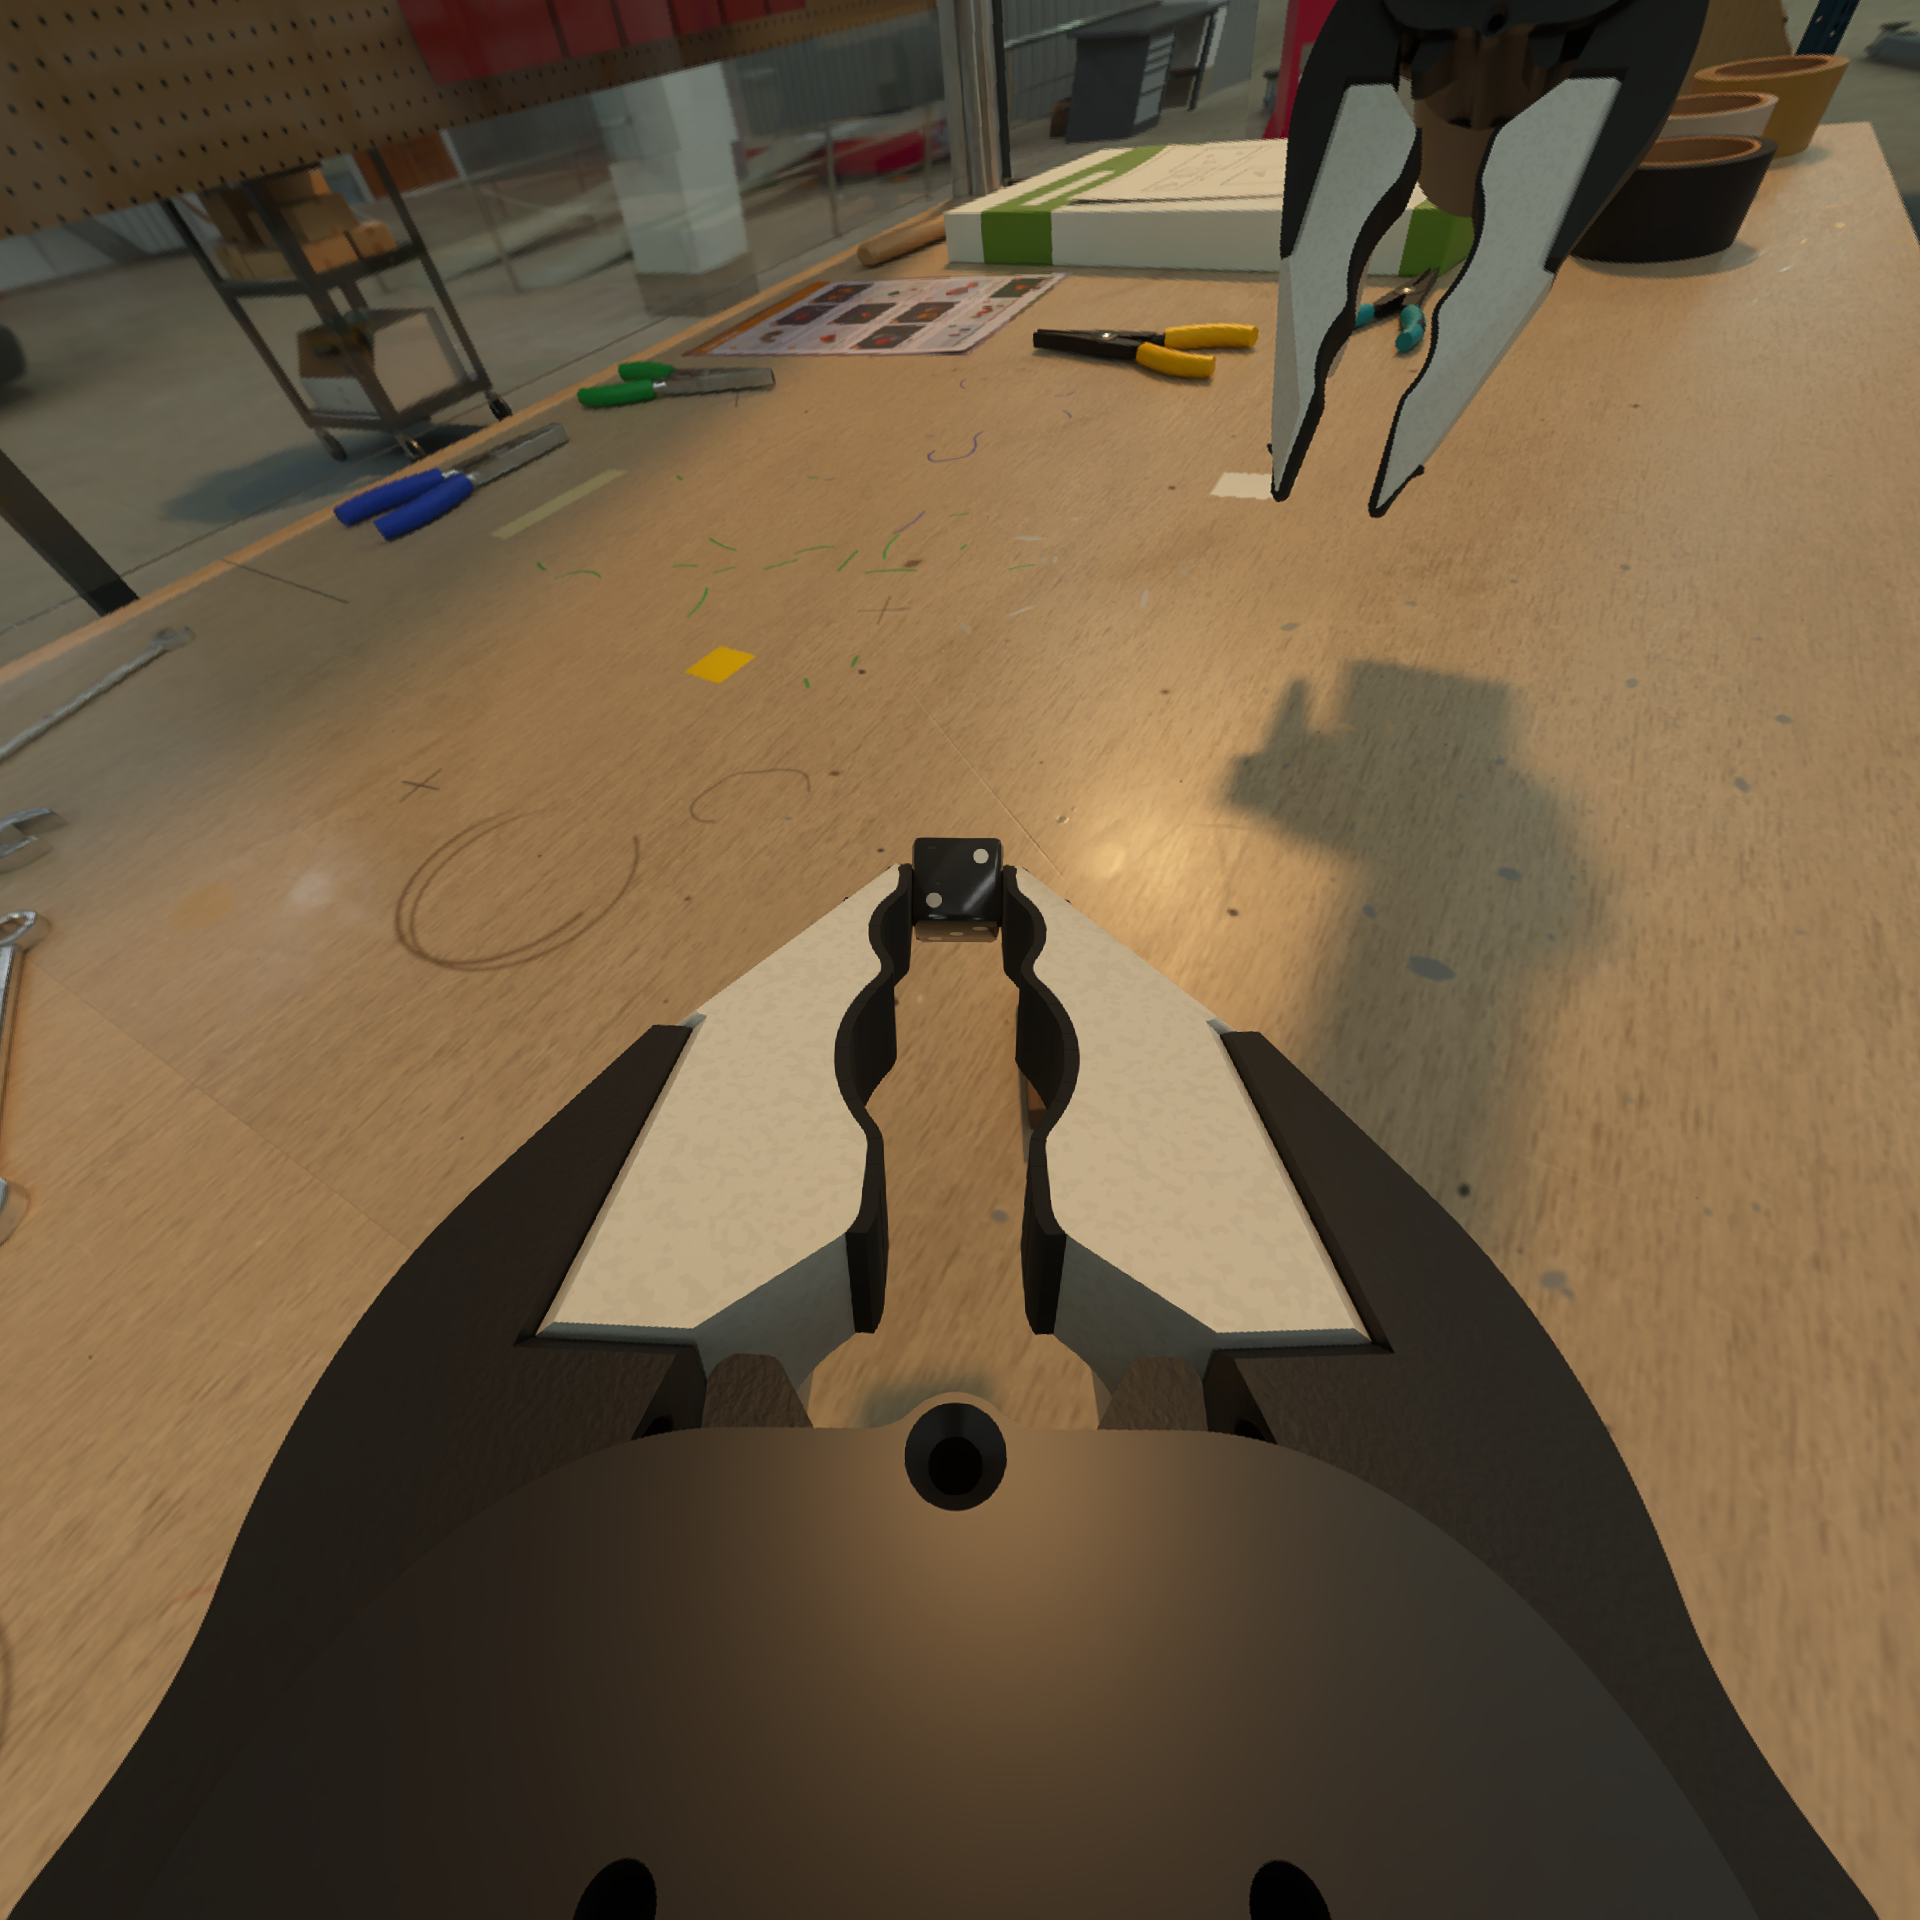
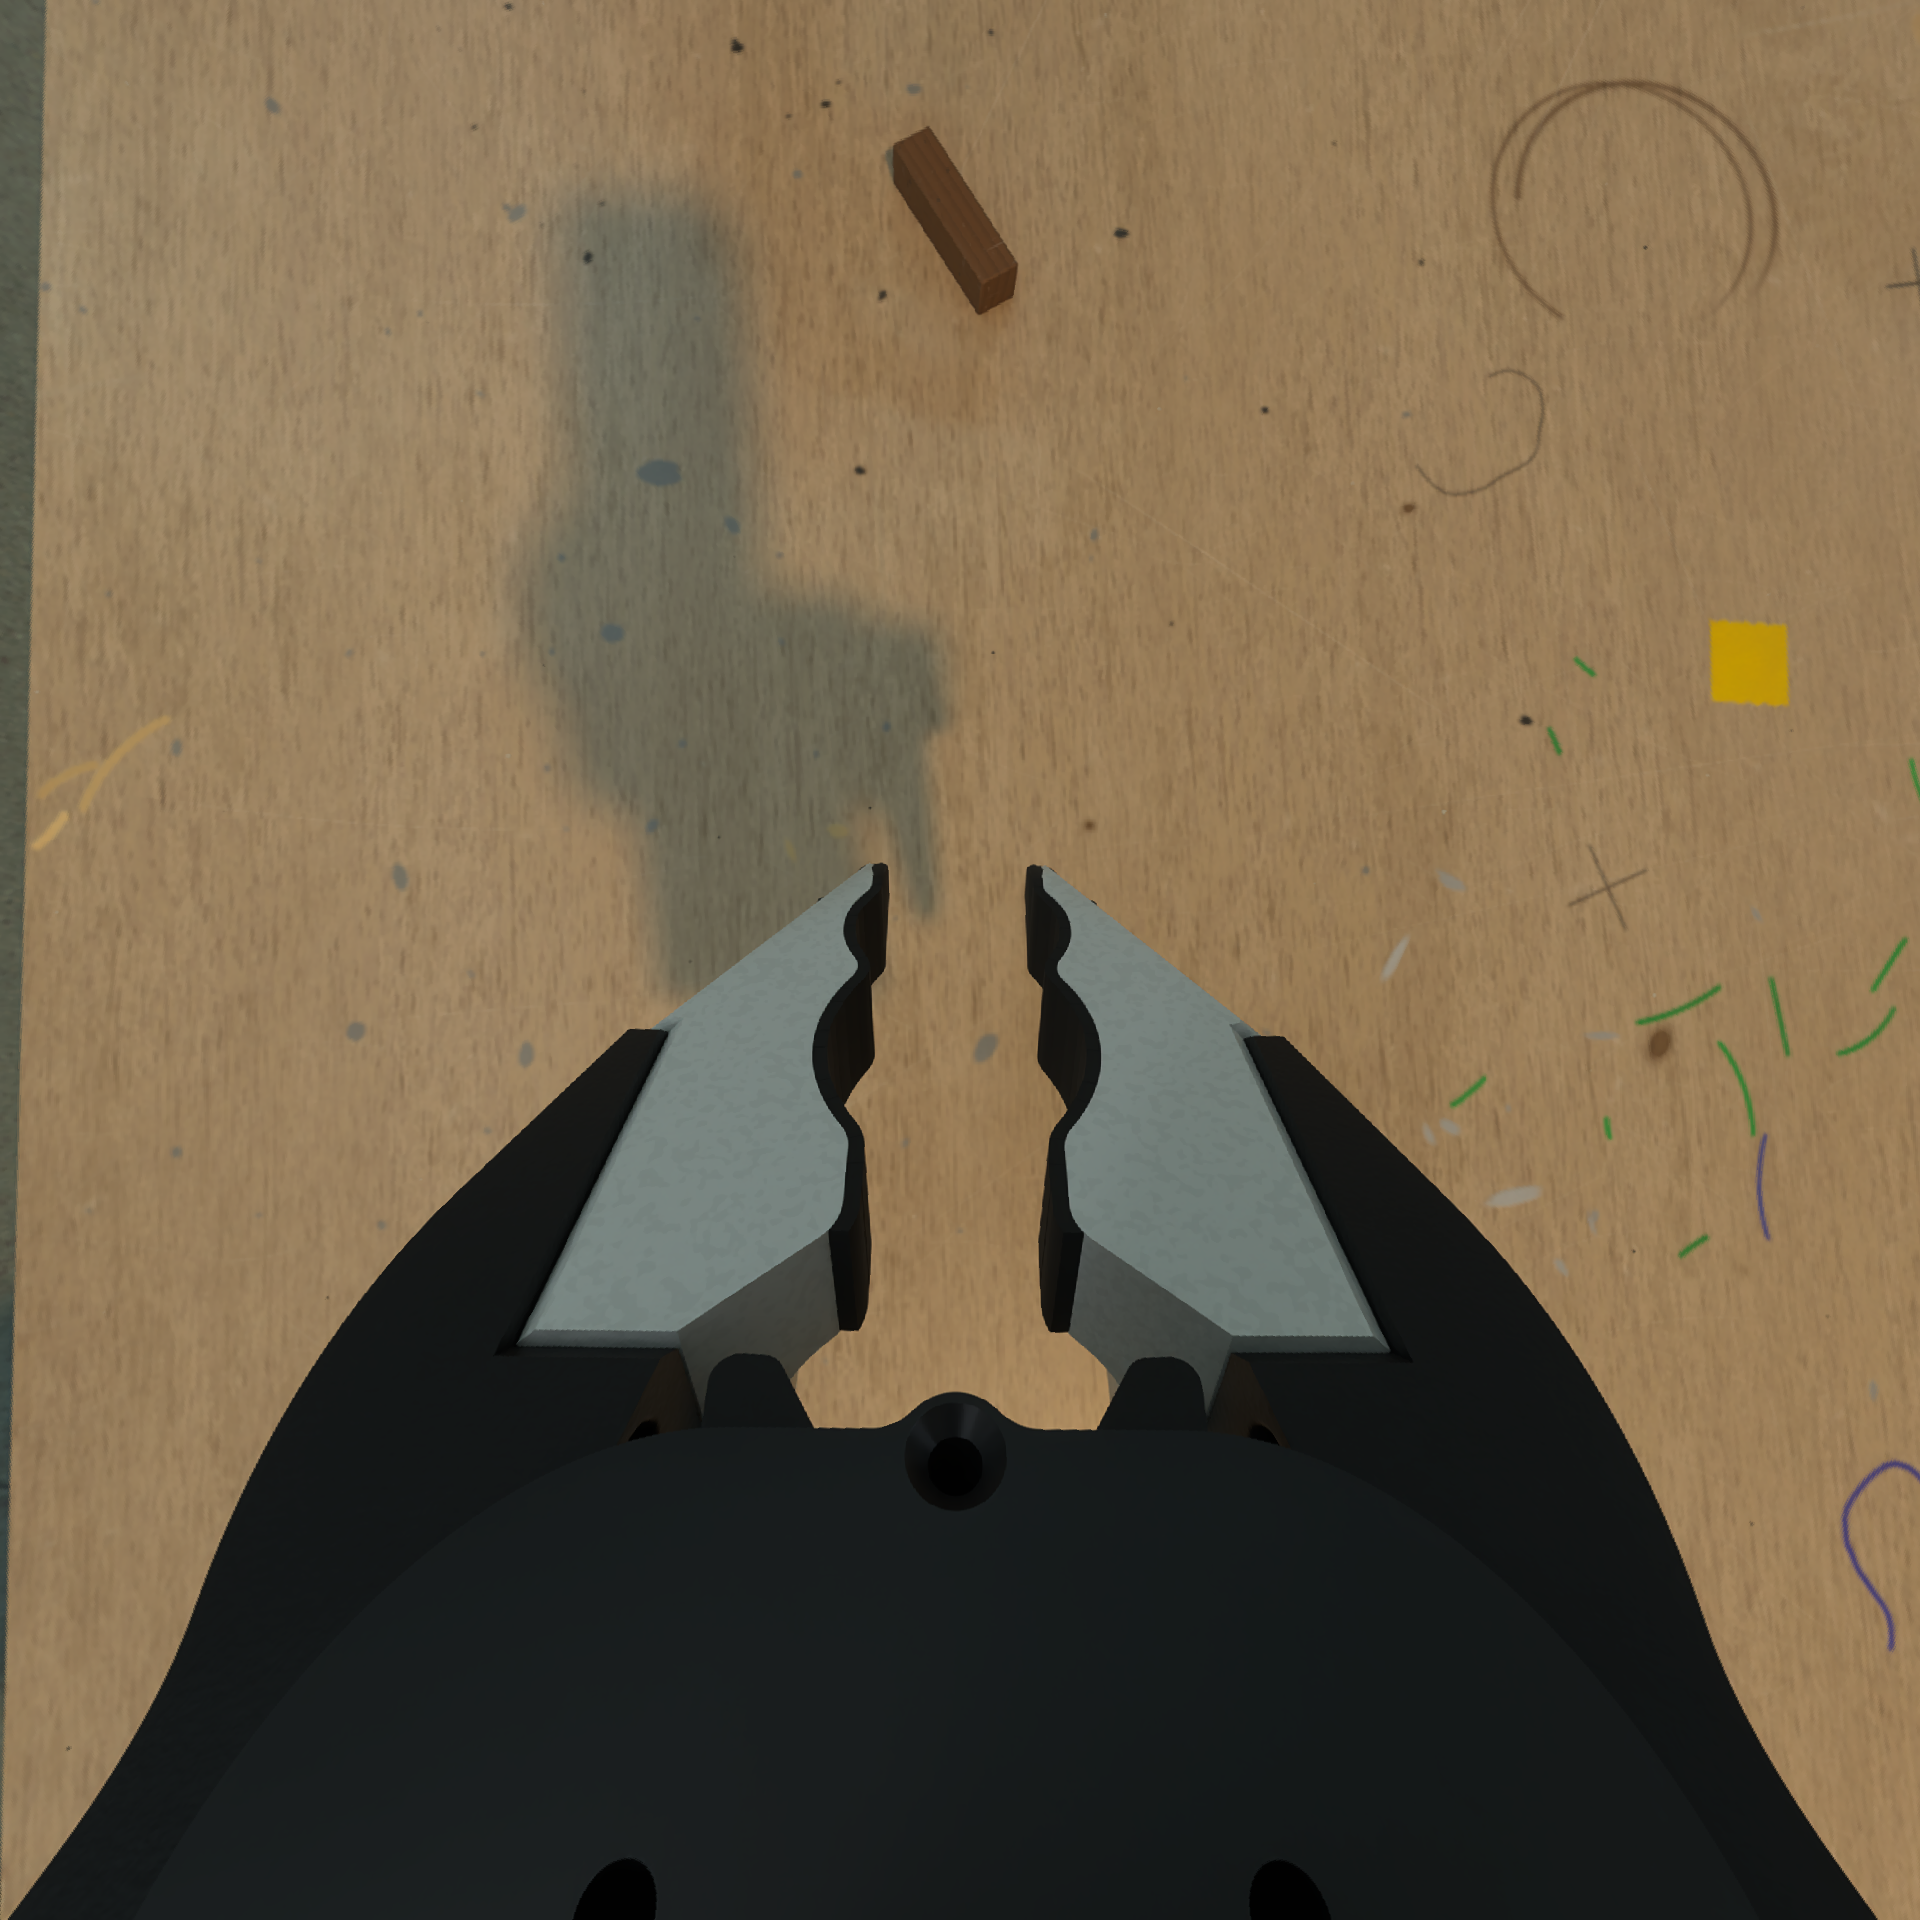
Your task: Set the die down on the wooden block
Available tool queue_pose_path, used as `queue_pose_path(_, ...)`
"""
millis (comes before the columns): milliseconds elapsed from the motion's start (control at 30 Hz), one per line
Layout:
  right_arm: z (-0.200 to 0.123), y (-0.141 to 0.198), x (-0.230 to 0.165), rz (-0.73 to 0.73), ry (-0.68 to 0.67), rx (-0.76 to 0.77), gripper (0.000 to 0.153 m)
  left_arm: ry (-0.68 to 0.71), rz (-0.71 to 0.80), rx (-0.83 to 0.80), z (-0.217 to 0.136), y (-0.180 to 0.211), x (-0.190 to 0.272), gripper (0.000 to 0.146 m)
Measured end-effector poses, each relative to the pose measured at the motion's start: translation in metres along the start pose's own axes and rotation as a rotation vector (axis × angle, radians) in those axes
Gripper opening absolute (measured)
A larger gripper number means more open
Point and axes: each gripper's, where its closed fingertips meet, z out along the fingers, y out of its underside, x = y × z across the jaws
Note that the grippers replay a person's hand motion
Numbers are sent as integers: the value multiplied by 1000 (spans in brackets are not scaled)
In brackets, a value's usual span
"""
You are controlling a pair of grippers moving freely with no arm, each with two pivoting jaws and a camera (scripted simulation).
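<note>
A small black die (image 1: 957,889) with white pips is pinched between the fingertips of my left gripper (image 1: 957,902), held above the wooden workbench (image 1: 1351,1039). A small brown wooden block (image 2: 954,218) lies flat on the bench in the right wrist view, ahead of my right gripper (image 2: 956,883) and apart from it. The right gripper is open and empty, pointing down at the bench. It also shows in the left wrist view (image 1: 1330,499), hanging at the upper right. The block is not visible in the left wrist view.
Blue-handled tools (image 1: 436,488), green-handled tools (image 1: 665,382), yellow-handled pliers (image 1: 1153,348), a printed sheet (image 1: 883,317), a white and green box (image 1: 1122,208) and dark rings (image 1: 1683,203) lie at the far side. Wrenches (image 1: 16,935) lie at the left edge. A yellow square (image 2: 1749,662) marks the bench.
</note>
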Motion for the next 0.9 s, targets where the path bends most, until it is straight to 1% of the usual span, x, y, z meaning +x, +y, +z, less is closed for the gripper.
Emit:
queue_pose_path(167, 1, 0, 1, -7, -5, -8, 21, 12, -29, -38, 2, 6, 0, 16)
queue_pose_path(333, -4, 2, -7, -23, -54, -35, 25, 33, -52, -130, 6, 18, 5, 16)
queue_pose_path(533, 6, 12, -13, -55, -64, -105, 26, 49, -98, -259, 13, 34, 11, 16)
queue_pose_path(733, 11, 8, -11, -70, -52, -80, 22, 71, -143, -373, 23, 48, 19, 16)
queue_pose_path(900, 14, 4, -4, -80, -27, -60, 22, 59, -126, -443, 29, 55, 21, 16)
